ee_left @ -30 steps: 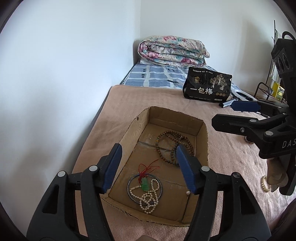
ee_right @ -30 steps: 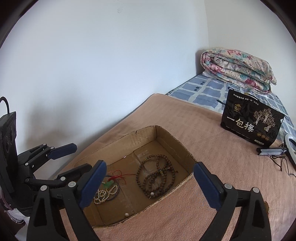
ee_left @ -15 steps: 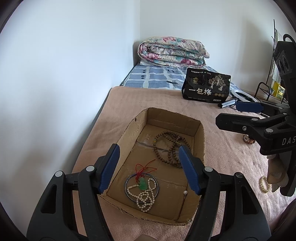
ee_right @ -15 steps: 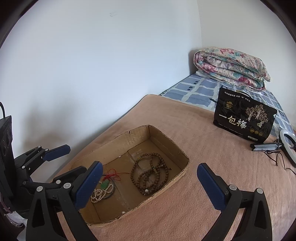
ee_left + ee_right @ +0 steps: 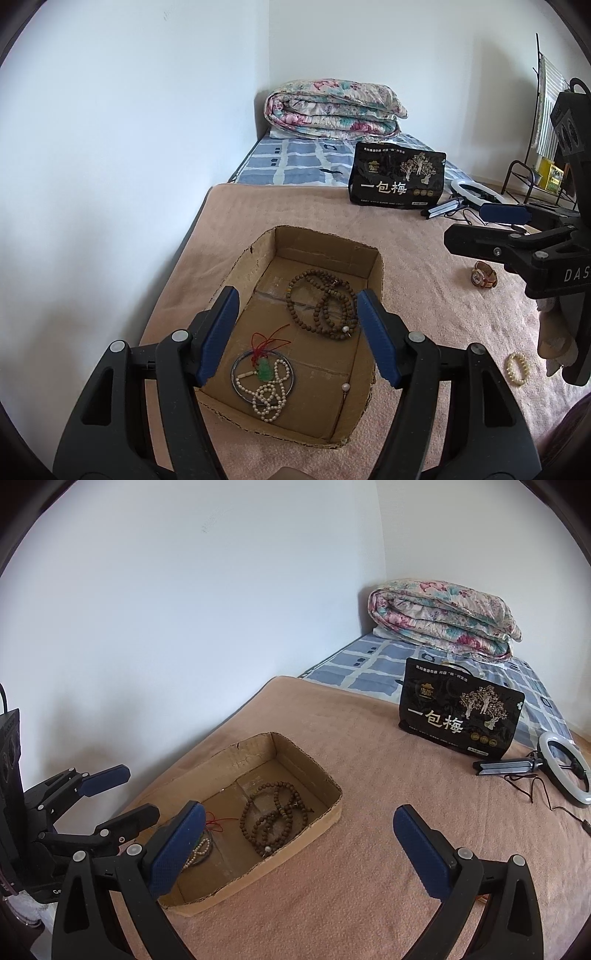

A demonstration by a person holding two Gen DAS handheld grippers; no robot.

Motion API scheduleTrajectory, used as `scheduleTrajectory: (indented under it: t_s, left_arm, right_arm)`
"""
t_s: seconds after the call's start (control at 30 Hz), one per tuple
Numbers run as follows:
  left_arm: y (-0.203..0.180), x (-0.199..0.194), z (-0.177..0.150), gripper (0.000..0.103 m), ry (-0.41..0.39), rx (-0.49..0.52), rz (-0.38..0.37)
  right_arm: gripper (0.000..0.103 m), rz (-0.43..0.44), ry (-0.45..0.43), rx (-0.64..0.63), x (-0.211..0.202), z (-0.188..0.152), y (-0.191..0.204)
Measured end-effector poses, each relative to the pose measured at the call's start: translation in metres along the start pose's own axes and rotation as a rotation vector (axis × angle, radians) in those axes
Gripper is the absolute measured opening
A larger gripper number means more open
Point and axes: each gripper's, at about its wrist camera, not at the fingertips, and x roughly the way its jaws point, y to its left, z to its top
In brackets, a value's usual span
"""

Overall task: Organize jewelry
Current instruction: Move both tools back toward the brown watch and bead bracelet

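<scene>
A shallow cardboard box (image 5: 375,269) (image 5: 325,775) lies on the pink blanket. Inside it are a brown wooden bead strand (image 5: 321,304) (image 5: 275,818), a white pearl necklace with a green pendant and red cord (image 5: 266,384) (image 5: 199,847), and a pearl-headed pin (image 5: 345,387). My left gripper (image 5: 295,332) hovers open above the box's near end, nothing between its blue pads. My right gripper (image 5: 299,843) hangs open over the blanket right of the box, empty. A wristwatch (image 5: 484,277) and a pearl bracelet (image 5: 517,367) lie on the blanket at the right.
A black printed bag (image 5: 397,179) (image 5: 461,714) stands at the blanket's far end. A ring light with stand and cable (image 5: 561,770) lies to its right. A folded floral quilt (image 5: 332,109) sits in the far corner. A wall runs along the left.
Both grippers have drawn back and risen a little, so the box looks smaller and farther. The left jaws stand slightly wider. The jewelry in the box has not moved.
</scene>
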Motion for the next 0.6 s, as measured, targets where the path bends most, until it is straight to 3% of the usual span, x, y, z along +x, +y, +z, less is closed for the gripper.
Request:
scheduleTrajectory:
  t_s: [0.6]
  left_arm:
    - [-0.065,-0.01,0.004,0.068,-0.008,0.058,-0.106]
  right_arm:
    - [0.103,-0.104,-0.062,0.074,-0.068,-0.018,-0.074]
